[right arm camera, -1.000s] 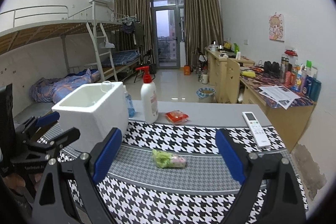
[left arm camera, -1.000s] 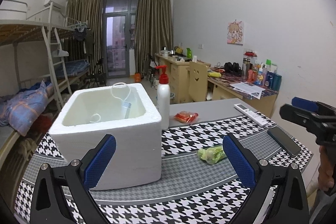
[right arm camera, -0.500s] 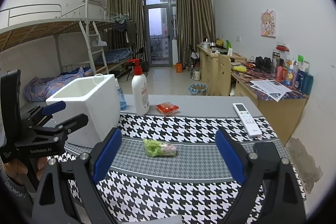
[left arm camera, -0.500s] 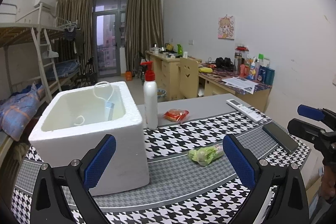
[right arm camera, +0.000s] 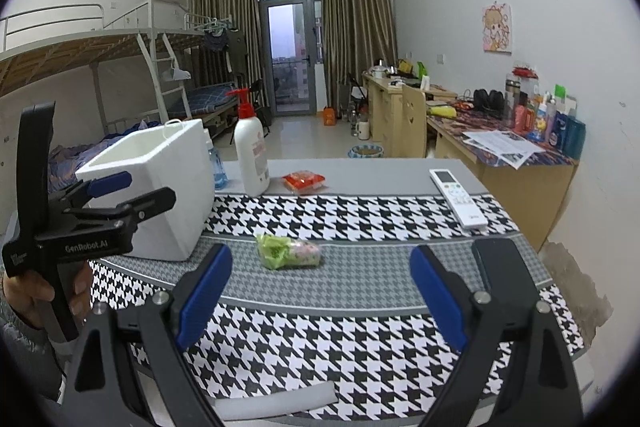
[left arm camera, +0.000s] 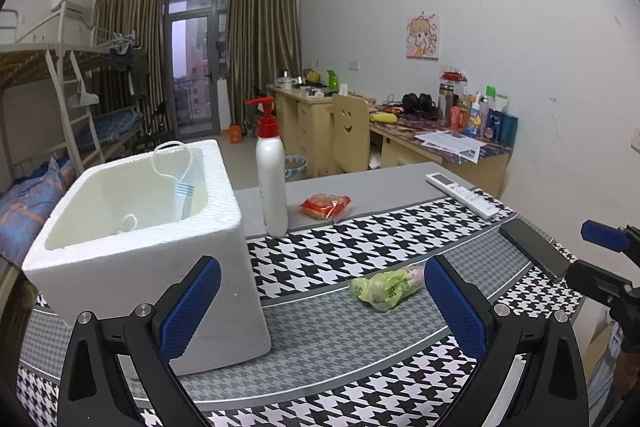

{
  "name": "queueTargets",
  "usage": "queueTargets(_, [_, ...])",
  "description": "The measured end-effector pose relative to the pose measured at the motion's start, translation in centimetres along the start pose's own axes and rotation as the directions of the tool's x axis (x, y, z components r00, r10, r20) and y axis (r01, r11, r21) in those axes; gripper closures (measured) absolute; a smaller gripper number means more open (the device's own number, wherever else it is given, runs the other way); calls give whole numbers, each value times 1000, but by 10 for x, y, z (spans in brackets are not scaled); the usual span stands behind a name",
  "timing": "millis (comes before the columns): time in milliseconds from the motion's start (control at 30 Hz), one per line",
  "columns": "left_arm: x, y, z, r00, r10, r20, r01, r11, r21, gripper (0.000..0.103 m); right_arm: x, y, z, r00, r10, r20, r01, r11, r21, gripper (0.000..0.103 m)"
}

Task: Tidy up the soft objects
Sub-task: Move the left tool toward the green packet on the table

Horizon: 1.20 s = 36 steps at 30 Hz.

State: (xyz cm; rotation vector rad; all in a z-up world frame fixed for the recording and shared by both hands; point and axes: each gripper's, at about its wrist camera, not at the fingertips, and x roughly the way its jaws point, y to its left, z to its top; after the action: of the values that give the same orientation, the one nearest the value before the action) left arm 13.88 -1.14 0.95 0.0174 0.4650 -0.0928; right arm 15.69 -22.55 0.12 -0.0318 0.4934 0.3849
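I see a white pump bottle with a red top standing upright on the grey strip of the houndstooth table cover. Over toward the right edge a white remote control lies flat, and a dark phone lies nearer to me than it. A small blue bottle stands on the table. Further back I make out a bunk bed, brown curtains at a glass door, wooden desks crowded with bottles, and a cartoon picture on the wall
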Motion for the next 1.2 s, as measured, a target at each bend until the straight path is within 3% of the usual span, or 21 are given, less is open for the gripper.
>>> queueTargets(433, [18,-6,-2,999,-19,-27,20,999,29,1,13,-11,-32,996,-14,-93,16,1000,21,10])
queueTargets(767, [22,-9,-1,999,-28,-16,29,999,37,1,20,-12,-63,980,-11,-199,24,998,64,10])
queueTargets(967, [23,-16,-2,998,-51,-20,52,997,54,1,19,-5,-73,976,-2,-217,15,998,58,10])
queueTargets(1200, [36,-27,-4,994,-93,-62,98,991,92,1,20,-1,-84,969,25,-247,-10,998,62,20])
